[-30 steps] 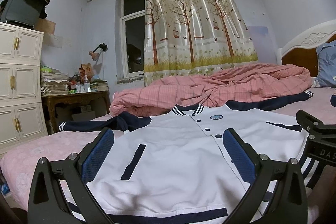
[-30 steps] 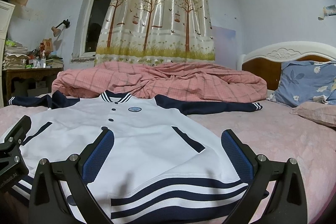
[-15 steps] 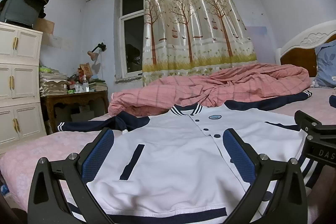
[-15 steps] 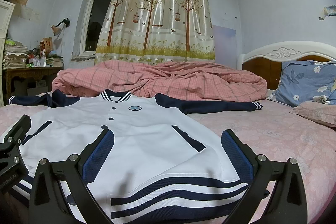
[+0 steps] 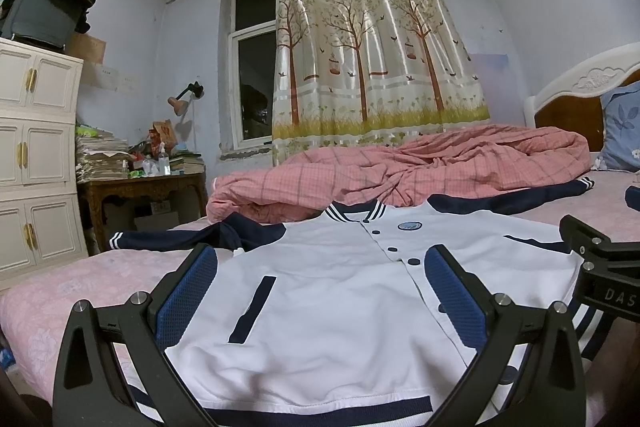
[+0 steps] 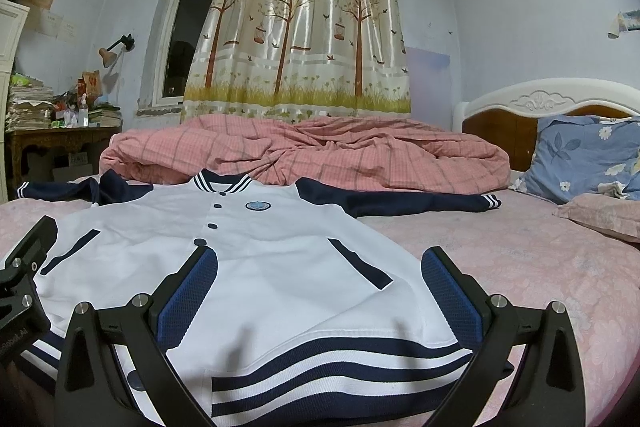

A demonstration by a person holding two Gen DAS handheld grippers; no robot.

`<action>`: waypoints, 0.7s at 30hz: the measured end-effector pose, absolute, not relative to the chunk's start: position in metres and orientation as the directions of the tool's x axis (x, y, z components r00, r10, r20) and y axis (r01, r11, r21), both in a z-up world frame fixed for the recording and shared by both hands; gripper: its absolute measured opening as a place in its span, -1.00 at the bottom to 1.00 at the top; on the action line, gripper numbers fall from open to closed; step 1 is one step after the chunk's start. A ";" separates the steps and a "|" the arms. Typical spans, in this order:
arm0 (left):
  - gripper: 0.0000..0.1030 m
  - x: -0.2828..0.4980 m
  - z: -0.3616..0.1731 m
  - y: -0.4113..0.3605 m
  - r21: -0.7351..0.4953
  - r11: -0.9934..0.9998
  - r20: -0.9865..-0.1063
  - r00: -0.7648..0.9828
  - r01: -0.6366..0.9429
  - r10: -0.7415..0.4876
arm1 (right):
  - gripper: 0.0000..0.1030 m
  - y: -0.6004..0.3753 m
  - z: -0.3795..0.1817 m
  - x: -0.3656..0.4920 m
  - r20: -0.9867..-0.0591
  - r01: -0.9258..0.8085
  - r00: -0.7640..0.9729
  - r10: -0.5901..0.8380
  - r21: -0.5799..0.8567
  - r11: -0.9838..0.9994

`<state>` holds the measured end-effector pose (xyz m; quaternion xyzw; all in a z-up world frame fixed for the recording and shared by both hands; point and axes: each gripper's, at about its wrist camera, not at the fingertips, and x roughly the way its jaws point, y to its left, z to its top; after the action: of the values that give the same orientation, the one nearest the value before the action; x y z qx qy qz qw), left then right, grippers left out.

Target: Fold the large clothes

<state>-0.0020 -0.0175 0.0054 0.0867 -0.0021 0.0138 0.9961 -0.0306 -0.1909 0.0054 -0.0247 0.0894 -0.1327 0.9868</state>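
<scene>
With the white jacket (image 5: 320,307) spread flat on the near side of the bed (image 6: 520,267), left gripper (image 5: 320,291) and right gripper (image 6: 318,291) hovered wide apart over its striped hem (image 6: 340,367), best pinched at both corners together.

Jacket (image 5: 328,291): white matt knit cloth, navy ribbed hem and cuffs. Bed (image 6: 520,267): pink matt floral sheet. Quilt (image 6: 320,151): pink checked cloth, rumpled. Curtain (image 5: 372,59): glossy satin sheen. Fingers (image 5: 188,291): matt black plastic, blue textured pads, shiny metal screws. Headboard (image 6: 500,131): glossy brown wood, white trim.
</scene>
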 end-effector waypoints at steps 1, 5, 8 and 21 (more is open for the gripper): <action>1.00 -0.003 0.006 -0.018 0.185 0.983 0.028 1.000 -0.017 0.012 | 1.00 -0.190 0.005 -0.030 -0.170 0.258 0.949 -0.266 -0.072 0.964; 1.00 -0.006 0.008 -0.019 0.194 0.981 0.056 0.998 0.007 -0.018 | 1.00 -0.191 0.003 -0.026 -0.203 0.300 0.930 -0.306 -0.061 0.952; 1.00 -0.010 0.009 -0.014 0.152 0.988 0.048 0.998 0.022 -0.029 | 1.00 -0.196 0.003 -0.025 -0.223 0.284 0.933 -0.284 -0.032 0.958; 0.98 -0.063 0.031 0.039 0.078 0.995 -0.071 0.996 0.055 -0.049 | 1.00 -0.215 0.007 -0.067 -0.226 0.193 0.955 -0.192 -0.020 0.981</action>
<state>-0.0629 0.0388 0.0314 0.0397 0.0348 -0.0260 0.9983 -0.0671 -0.2155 0.0072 0.0011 0.1141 -0.0974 0.9887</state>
